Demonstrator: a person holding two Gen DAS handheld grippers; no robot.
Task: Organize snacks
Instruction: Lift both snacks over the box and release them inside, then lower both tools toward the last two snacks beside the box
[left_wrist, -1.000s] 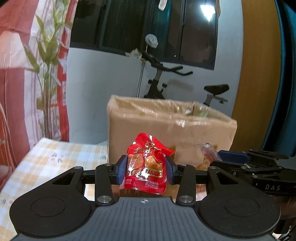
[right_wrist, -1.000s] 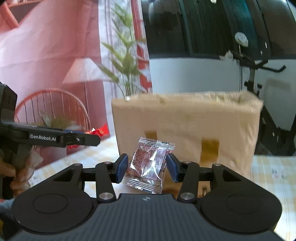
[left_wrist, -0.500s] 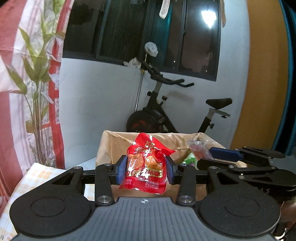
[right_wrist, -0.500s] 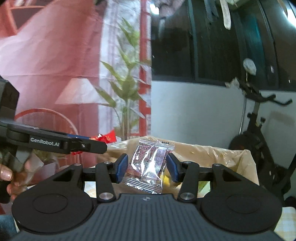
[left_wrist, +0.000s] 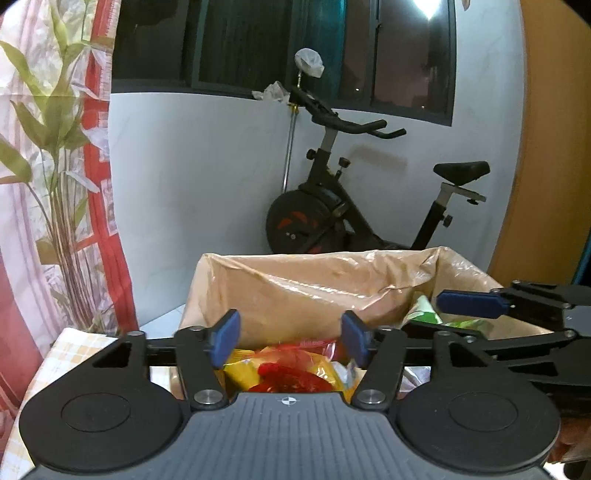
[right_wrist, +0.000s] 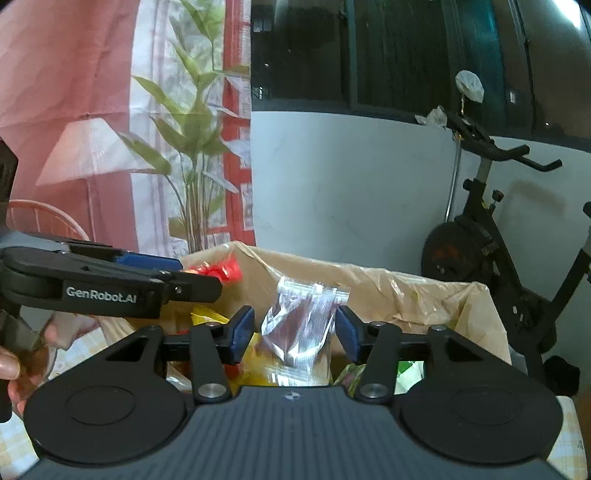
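Note:
My left gripper (left_wrist: 290, 338) is open over the cardboard box (left_wrist: 303, 291) lined with clear plastic. The red snack packet (left_wrist: 291, 376) lies below it on yellow packets inside the box. In the right wrist view a red packet (right_wrist: 216, 271) shows blurred beside the left gripper's arm. My right gripper (right_wrist: 295, 334) is open above the box (right_wrist: 413, 295). The clear packet with brown contents (right_wrist: 301, 328) sits blurred between its pads, apparently loose and falling. The right gripper's blue pad (left_wrist: 469, 303) shows at the box's right side in the left wrist view.
The box stands on a table with a yellow checked cloth (left_wrist: 74, 343). Green packets (left_wrist: 424, 314) lie in the box's right part. An exercise bike (left_wrist: 351, 206) stands behind by the white wall. A curtain with a plant print (left_wrist: 55, 166) hangs at left.
Both grippers rose over the box rim and opened. The red packet dropped from the left gripper into the box. The clear packet came loose from the right gripper's pads.

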